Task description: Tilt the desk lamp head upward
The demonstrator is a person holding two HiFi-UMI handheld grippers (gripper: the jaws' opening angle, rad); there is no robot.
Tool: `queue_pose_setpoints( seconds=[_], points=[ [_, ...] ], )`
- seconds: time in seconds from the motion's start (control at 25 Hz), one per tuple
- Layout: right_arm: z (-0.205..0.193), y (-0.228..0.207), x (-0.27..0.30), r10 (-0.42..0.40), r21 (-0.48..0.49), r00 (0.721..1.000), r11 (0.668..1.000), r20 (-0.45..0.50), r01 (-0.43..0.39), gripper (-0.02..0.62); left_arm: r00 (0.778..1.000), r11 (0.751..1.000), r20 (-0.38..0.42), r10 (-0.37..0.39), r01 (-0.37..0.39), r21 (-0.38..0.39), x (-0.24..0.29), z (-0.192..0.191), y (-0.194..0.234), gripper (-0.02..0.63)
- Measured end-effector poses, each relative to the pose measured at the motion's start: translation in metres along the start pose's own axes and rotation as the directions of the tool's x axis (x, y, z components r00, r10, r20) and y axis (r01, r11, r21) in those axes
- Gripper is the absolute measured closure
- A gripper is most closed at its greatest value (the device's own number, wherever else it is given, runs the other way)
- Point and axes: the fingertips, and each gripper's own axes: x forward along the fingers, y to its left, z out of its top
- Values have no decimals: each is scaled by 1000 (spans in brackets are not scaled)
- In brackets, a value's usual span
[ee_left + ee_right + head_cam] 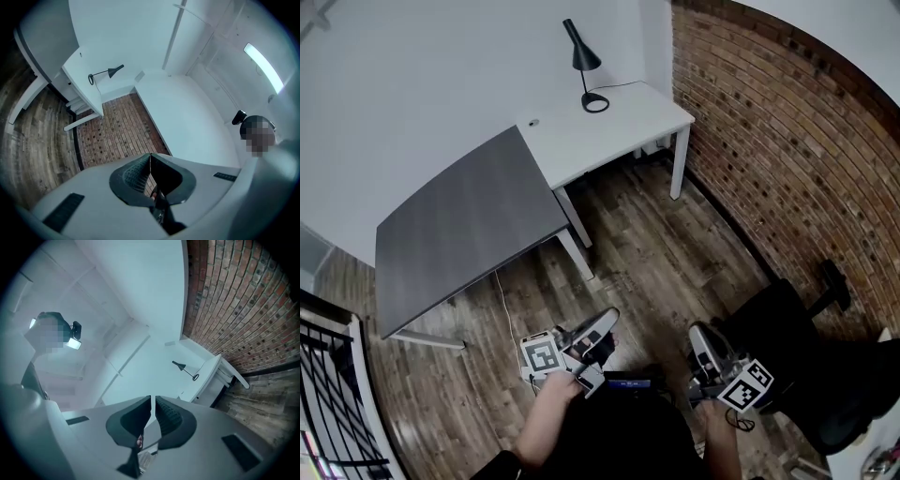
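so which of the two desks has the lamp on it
The white desk by the brick wall holds the black lamp; the grey desk does not.

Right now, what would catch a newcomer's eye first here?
The slim black desk lamp stands on the white desk in the far corner, beside the red brick wall. A dark grey desk adjoins it; the left hand-held gripper and right hand-held gripper are shut, low in the foreground.

Even cool indoor light, ceiling strip light (263, 68) glaring, strong fisheye bending, dark vignetted corners
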Motion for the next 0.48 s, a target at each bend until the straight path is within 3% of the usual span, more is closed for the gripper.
queue_pose_setpoints(
  seconds=[0.48],
  points=[
    [45,-50,-9,-58,13,994,998,88,57,580,994,1000,-102,-27,25,-18,83,-1,24,595]
  ],
)
